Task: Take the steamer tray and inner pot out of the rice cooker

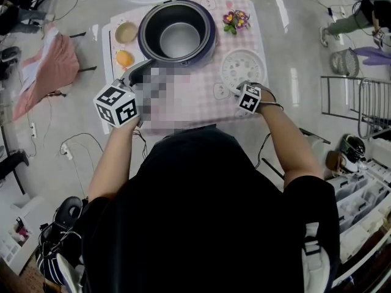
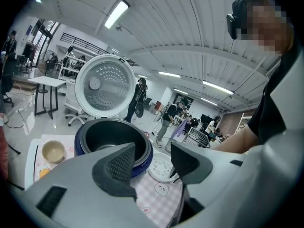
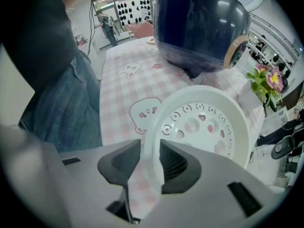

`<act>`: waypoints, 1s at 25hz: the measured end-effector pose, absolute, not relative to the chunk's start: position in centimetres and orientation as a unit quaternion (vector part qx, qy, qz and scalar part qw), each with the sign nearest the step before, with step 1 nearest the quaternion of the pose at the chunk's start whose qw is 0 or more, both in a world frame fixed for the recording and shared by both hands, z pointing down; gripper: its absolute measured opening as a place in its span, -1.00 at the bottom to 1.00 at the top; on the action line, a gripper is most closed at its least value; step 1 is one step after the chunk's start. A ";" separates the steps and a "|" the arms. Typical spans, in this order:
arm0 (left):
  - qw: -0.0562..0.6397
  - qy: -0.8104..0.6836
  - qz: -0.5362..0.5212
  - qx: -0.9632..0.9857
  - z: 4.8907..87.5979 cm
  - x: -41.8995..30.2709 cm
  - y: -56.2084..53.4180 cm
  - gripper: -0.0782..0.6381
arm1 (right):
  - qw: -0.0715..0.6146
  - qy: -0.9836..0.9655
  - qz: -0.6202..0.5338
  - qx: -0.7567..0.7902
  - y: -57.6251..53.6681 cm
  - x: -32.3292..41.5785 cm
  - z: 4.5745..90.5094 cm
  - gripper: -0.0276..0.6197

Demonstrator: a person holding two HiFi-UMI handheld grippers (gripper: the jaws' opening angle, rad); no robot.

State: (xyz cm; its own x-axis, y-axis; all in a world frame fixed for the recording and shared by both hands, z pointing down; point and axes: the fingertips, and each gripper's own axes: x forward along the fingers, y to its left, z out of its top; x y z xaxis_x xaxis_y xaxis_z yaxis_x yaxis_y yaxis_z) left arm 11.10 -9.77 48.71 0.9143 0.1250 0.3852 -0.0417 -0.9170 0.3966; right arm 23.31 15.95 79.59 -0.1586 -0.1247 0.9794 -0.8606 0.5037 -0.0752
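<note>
Right tool [image 3: 145,167] straddles the steamer tray [image 3: 199,127] rim, jaws spread. My left tool [image 2: 152,163] gapes empty by the rice cooker [image 2: 114,139].

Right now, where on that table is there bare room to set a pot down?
The near strip of pink cloth between the rice cooker and the person looks bare. Left of the cooker two bowls crowd the edge; right of it sit the steamer tray and flowers.

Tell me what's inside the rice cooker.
Only the inner pot, empty to its bare bottom. The steamer tray lies outside on the tablecloth. What lies beneath the pot is covered.
</note>
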 end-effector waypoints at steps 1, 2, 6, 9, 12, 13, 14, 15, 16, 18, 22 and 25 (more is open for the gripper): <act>0.201 0.022 0.203 0.958 48.5 11.1 -9.8 -0.06 | 0.531 -0.681 0.345 0.368 15.8 23.3 79.1 -0.49; 0.200 0.021 0.201 0.959 48.4 11.0 -9.9 -0.06 | 0.521 -0.683 0.348 0.375 15.6 23.4 78.5 -0.46; 0.196 0.019 0.192 0.961 47.5 10.9 -10.5 -0.06 | 0.486 -0.693 0.345 0.407 13.6 24.0 75.3 -0.43; 0.192 0.018 0.184 0.964 46.8 10.8 -10.8 -0.06 | 0.461 -0.701 0.334 0.429 11.6 24.2 72.0 -0.41; 0.188 0.019 0.178 0.966 46.1 10.7 -11.2 -0.06 | 0.428 -0.711 0.315 0.461 9.2 24.7 68.2 -0.40; 0.187 0.018 0.177 0.966 45.9 10.6 -11.3 -0.06 | 0.418 -0.712 0.306 0.473 8.3 25.0 66.8 -0.40; 0.185 0.017 0.175 0.967 45.7 10.5 -11.5 -0.06 | 0.407 -0.713 0.297 0.487 7.4 25.4 65.3 -0.40; 0.183 0.015 0.173 0.968 45.6 10.5 -11.7 -0.06 | 0.396 -0.714 0.286 0.501 6.6 25.9 63.9 -0.40; 0.181 0.013 0.170 0.968 45.4 10.4 -11.8 -0.06 | 0.385 -0.715 0.275 0.515 5.9 26.4 62.4 -0.40; 0.178 0.009 0.167 0.970 45.0 10.2 -11.8 -0.06 | 0.366 -0.714 0.251 0.541 4.8 27.4 59.4 -0.40; 0.170 0.001 0.165 0.972 44.4 9.6 -12.2 -0.06 | 0.333 -0.711 0.199 0.586 3.3 29.1 53.8 -0.40; 0.165 -0.009 0.163 0.973 43.9 9.1 -13.0 -0.06 | 0.291 -0.710 0.165 0.620 2.0 30.1 49.8 -0.40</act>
State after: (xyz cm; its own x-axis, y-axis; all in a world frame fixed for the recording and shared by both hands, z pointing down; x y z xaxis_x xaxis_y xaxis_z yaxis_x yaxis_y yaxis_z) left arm 9.15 -13.04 43.93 0.9469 0.0352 0.3196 -0.0719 -0.9456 0.3172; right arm 30.10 2.04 49.79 -0.0618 -0.7837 0.6180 -0.9760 0.1769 0.1268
